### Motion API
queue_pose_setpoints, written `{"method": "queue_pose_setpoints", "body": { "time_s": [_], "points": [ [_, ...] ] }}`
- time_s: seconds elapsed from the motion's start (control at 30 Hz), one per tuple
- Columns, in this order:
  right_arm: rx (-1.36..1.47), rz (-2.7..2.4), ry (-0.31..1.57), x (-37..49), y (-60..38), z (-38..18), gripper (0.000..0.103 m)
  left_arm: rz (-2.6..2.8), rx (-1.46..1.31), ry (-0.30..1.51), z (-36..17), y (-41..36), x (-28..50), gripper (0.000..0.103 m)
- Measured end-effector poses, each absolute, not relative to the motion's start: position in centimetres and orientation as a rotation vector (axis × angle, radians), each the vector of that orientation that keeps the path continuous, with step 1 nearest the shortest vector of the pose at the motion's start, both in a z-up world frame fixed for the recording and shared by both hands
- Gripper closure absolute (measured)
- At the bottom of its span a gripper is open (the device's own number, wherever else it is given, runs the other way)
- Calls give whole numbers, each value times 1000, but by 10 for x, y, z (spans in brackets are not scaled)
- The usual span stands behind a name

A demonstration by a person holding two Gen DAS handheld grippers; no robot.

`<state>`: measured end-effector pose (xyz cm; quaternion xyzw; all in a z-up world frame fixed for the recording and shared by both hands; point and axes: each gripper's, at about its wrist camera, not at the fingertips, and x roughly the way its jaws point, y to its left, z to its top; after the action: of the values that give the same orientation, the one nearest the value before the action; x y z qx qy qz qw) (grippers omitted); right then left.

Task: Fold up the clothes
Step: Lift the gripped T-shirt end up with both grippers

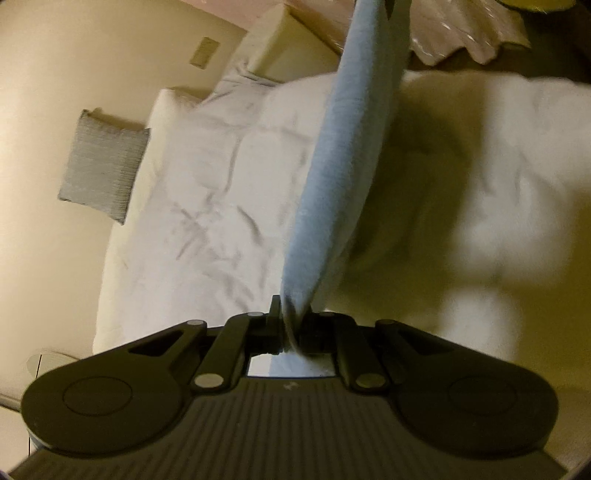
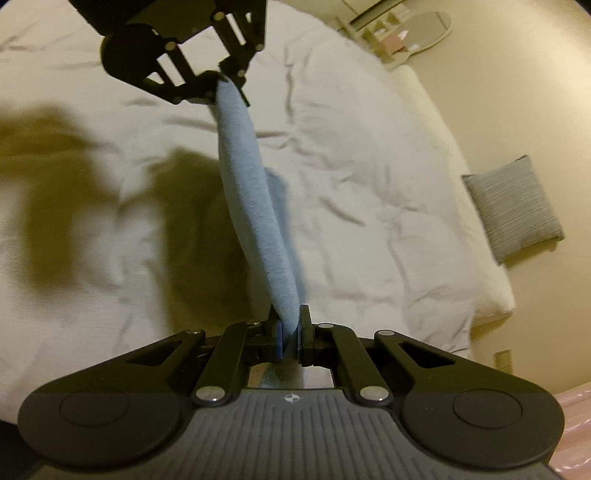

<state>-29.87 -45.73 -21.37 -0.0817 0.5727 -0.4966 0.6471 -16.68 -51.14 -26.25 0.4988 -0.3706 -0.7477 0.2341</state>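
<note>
A light blue cloth [image 1: 343, 155] hangs stretched in the air above a white bed [image 1: 207, 192]. My left gripper [image 1: 291, 317] is shut on one end of it. In the right wrist view the same blue cloth [image 2: 255, 206] runs from my right gripper [image 2: 290, 325], shut on its near end, up to the left gripper [image 2: 221, 79] at the top, which pinches the far end. A fold of the cloth droops below the taut edge. Dark shadows of both tools fall on the white bed [image 2: 369, 184].
A grey ribbed cushion [image 1: 103, 166] lies on the floor beside the bed, also seen as the cushion [image 2: 513, 206] at right. Crumpled pinkish fabric [image 1: 465, 37] lies beyond the bed. An oval mirror [image 2: 424, 29] rests far off. A beige wall [image 1: 55, 66] has a switch plate.
</note>
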Motion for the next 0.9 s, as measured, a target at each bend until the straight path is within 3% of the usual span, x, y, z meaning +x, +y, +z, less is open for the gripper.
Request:
{"method": "queue_pose_setpoints", "body": {
  "time_s": [0.3,0.9],
  "points": [
    [-256,-1123,1267,-342,-468,-165,100,-1992,1361,-947,-210,-507,-208,97],
    [-350,-937,1085,-473,-525,-112,100,-1764,1470,-766,-156,-526,-322,97]
  ]
}}
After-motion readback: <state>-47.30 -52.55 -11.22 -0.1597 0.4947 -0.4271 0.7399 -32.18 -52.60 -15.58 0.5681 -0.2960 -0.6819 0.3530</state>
